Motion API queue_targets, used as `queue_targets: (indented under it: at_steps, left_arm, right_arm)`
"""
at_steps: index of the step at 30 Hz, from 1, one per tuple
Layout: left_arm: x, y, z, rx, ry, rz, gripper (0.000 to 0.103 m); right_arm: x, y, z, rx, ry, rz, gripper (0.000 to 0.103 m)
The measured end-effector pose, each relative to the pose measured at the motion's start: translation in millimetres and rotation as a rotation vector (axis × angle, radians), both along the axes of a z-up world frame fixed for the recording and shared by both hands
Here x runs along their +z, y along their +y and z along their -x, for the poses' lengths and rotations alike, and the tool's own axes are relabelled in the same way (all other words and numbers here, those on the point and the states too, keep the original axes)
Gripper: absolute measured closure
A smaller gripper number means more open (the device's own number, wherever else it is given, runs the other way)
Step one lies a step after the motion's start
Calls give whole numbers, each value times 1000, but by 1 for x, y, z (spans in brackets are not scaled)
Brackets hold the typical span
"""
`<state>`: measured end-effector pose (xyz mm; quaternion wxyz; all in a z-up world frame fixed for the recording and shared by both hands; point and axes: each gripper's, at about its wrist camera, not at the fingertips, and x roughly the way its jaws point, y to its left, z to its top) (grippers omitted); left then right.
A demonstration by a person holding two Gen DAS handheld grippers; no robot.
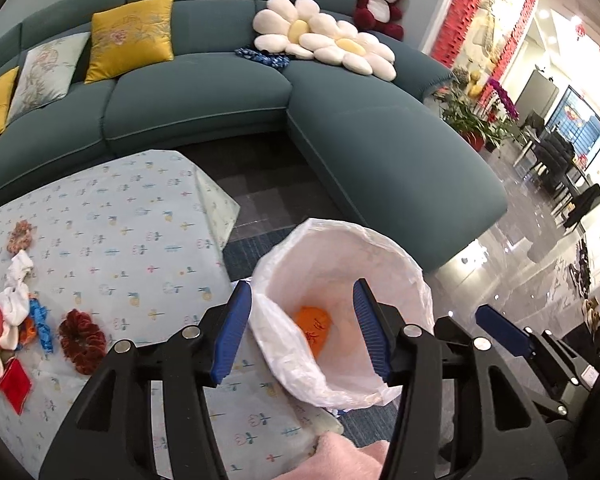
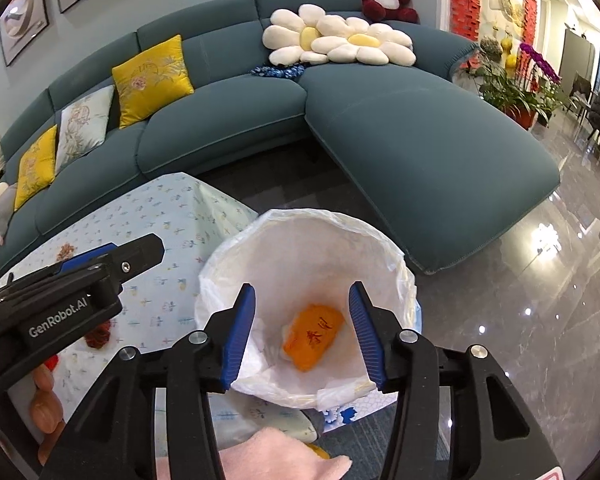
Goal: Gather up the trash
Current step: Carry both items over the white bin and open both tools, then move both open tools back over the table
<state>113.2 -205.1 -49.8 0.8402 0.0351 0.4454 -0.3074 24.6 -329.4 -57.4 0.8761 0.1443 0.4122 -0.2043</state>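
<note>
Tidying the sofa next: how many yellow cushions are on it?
2 in the right wrist view: one yellow cushion against the sofa backrest, another further left. More may be hidden past the frame edge.

The right gripper (image 2: 302, 330) hangs with jaws apart over the white-lined bin (image 2: 220, 280), where an orange packet (image 2: 314, 342) lies.

Bright, even indoor light; ceiling lamps glare on the glossy floor (image 2: 540, 248) far right of the fingers. Focus sharp throughout. Fisheye bending curves the sofa (image 1: 204, 108); corners vignette black.
</note>
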Motion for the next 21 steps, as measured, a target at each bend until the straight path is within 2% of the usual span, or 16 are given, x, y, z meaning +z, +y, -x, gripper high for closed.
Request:
queue_targets:
  at_steps: [7,12,15,18,21]
  left_arm:
    - [15,37,-3,44,-22,9,52]
    - [21,69,-6,93,-41,5,48]
    - [22,93,-9,125,-46,0,47]
    - [20,121,-11,168,-51,-9,40]
    - [15,148,-14,204,-49,-20,40]
  right_arm:
    - [17,32,-6,48,-26,13,53]
    - [23,59,-13,83,-29,13,51]
    - [24,80,-19,115,-25,9,51]
    - [25,100,-23,148,-21,11,51]
    - [25,126,-30,185,-18,8,51]
